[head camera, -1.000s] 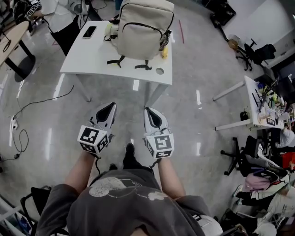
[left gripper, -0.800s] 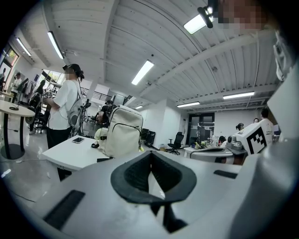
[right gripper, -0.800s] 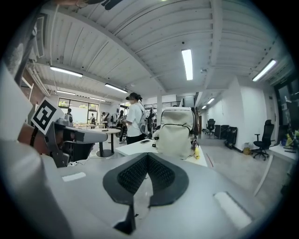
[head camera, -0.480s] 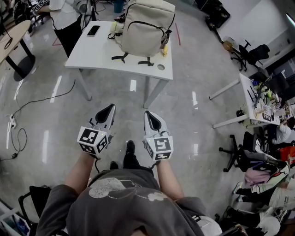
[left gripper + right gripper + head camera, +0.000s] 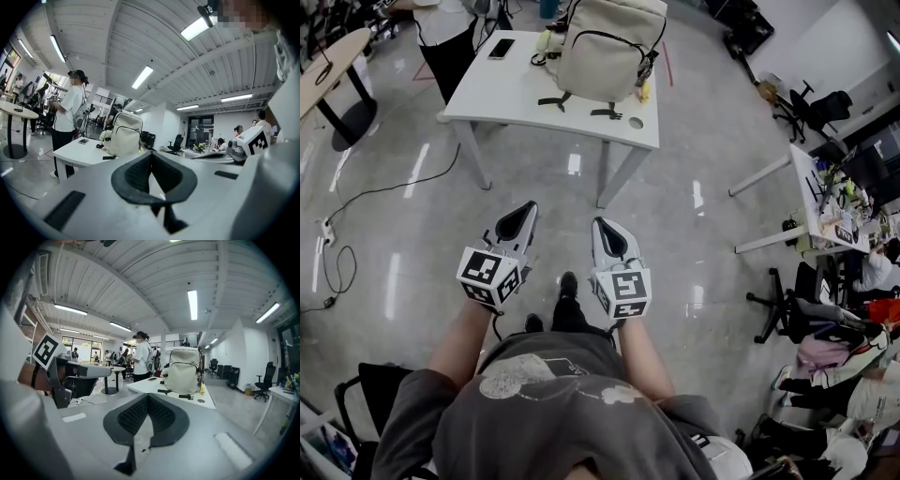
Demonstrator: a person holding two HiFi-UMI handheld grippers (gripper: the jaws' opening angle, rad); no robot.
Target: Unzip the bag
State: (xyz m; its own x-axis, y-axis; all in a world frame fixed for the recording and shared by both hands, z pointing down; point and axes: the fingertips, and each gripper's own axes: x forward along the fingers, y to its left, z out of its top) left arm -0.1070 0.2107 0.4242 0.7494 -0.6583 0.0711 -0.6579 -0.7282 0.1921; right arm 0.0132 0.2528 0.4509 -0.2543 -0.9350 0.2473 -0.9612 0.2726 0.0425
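Seen from my head, the bag [image 5: 609, 47] stands upright on the far white table [image 5: 520, 94], well apart from me. In the left gripper view, my left gripper [image 5: 151, 154] is clenched shut, empty. In the right gripper view, my right gripper [image 5: 148, 395] is also clenched on nothing.

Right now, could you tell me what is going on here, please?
A person stands on the floor holding a gripper in each hand, the left gripper and right gripper both shut and empty. The beige backpack stands upright on the white table ahead, out of reach, its zips apparently closed. Unzipping has not begun.
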